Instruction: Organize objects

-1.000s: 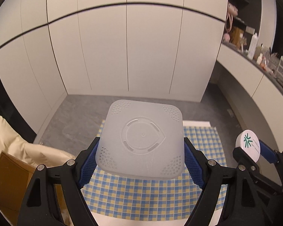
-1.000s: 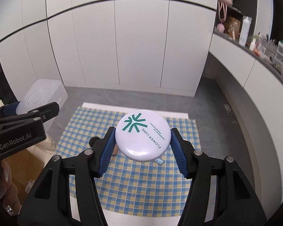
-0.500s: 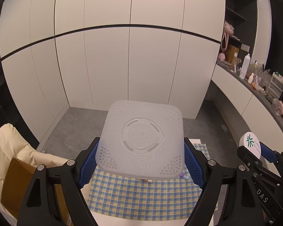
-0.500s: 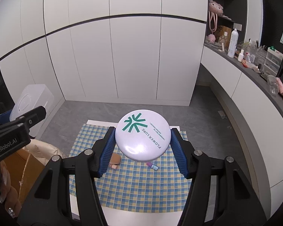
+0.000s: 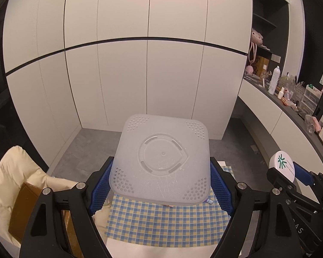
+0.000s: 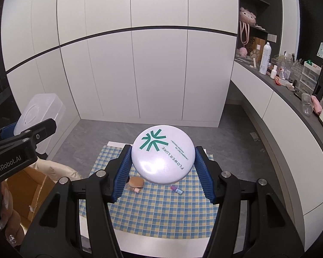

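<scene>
Left gripper: fills the bottom of the left wrist view, black arms with blue ribbed pads; its jaws are spread wide and clamped on the two sides of a plastic box.
Plastic box: frosted white, square with rounded corners, held with its flat base towards the camera (a round moulded ring in the middle, small holes at each corner). It sits in the centre of the frame, lifted above the cloth.
Right gripper: across the bottom of the right wrist view, jaws set fairly narrow and gripping a round case by its edges.
Round case: white, disc-shaped, with a green branching logo and the words "FLOWER LURE"; centre of the frame, held in the air above the cloth. It also shows at the right edge of the left wrist view.
Checked cloth: blue, yellow and white squares, spread over a white table in the lower middle of the frame.
Small items on the cloth: a tan makeup piece just left of centre, and a small tube with a purple cap near it to the right, apart from each other.
Cardboard box: brown, open, lower left.
Hand: lower left corner, fingers with decorated nails.
Background: tall white cupboard doors; a dark counter crowded with bottles at the right.
</scene>
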